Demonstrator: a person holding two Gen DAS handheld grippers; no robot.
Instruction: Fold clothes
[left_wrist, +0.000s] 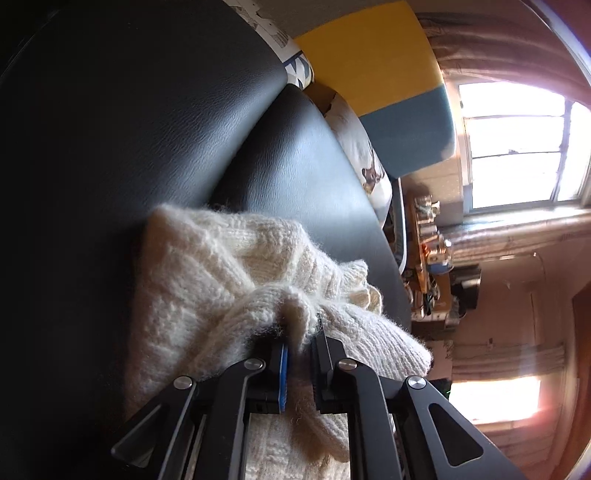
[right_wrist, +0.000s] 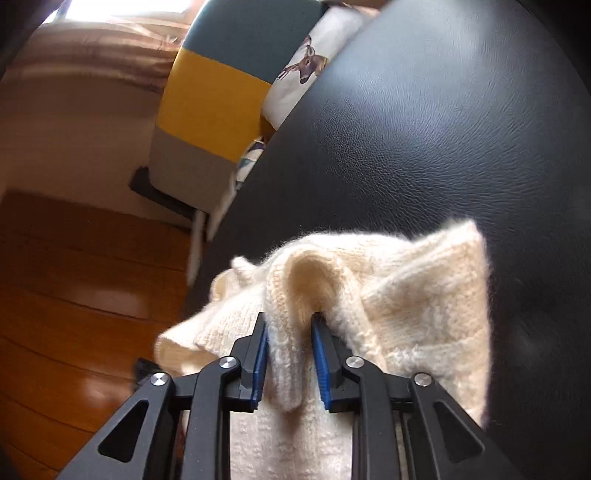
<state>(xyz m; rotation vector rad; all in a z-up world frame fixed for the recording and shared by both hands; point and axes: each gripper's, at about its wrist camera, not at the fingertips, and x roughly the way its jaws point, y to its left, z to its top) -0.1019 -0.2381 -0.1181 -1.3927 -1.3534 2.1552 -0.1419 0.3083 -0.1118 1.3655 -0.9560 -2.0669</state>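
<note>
While bunched on the black leather seat (left_wrist: 147, 110), the cream knit sweater (left_wrist: 207, 266) is pinched by left gripper (left_wrist: 299, 332) and right gripper (right_wrist: 290, 325); soft, bulky, stretchy, best gripped at edges.

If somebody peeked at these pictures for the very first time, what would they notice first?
Probably the fluffy cream knitted sweater, lying on a black leather surface in the middle of both views. Each hand-held gripper pinches a bunched fold of it: the left hand-held gripper and the right hand-held gripper. Behind, a bright yellow and blue cushion stands out, with a deer-print pillow beside it.
</note>
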